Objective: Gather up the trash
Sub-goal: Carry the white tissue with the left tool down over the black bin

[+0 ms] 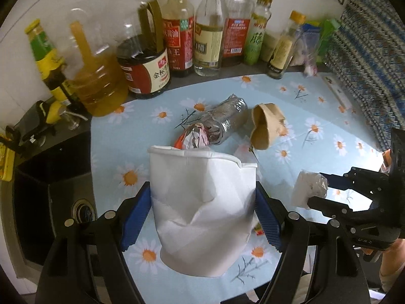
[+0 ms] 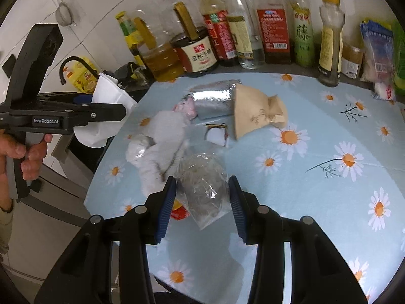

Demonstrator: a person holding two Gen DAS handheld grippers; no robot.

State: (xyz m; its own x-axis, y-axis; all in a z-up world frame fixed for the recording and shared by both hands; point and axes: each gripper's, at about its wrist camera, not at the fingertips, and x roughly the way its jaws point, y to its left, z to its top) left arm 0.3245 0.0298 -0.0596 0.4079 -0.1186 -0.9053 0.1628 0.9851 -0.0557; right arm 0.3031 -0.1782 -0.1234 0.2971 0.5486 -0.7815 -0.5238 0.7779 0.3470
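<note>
Gripping a crumpled white paper cup (image 1: 202,210), the left gripper (image 1: 202,212) is pressing both blue pads against its creased walls and carrying it clear of the daisy-print tablecloth (image 1: 316,136), out past the cloth's left edge in the right wrist view. The right gripper (image 2: 202,202) is pinching a clear plastic bag (image 2: 202,190) stuffed with crumpled waste, a wad of white tissue (image 2: 162,157) trailing beside it.

Risks, as judged:
- The cup is already collapsing; its soft wall could be folding further and slipping out of the pads.
- The bag is slick film, so it may be sliding free, and the tissue seems only loosely caught and could be dropping off.
- Remaining trash is lying mid-cloth towards the back edge: a foil wrapper (image 1: 227,121), a brown paper cup (image 1: 265,129) and a small torn scrap (image 2: 216,134). Reaching for these risks knocking the row of condiment bottles (image 1: 207,30) standing along that back edge.
</note>
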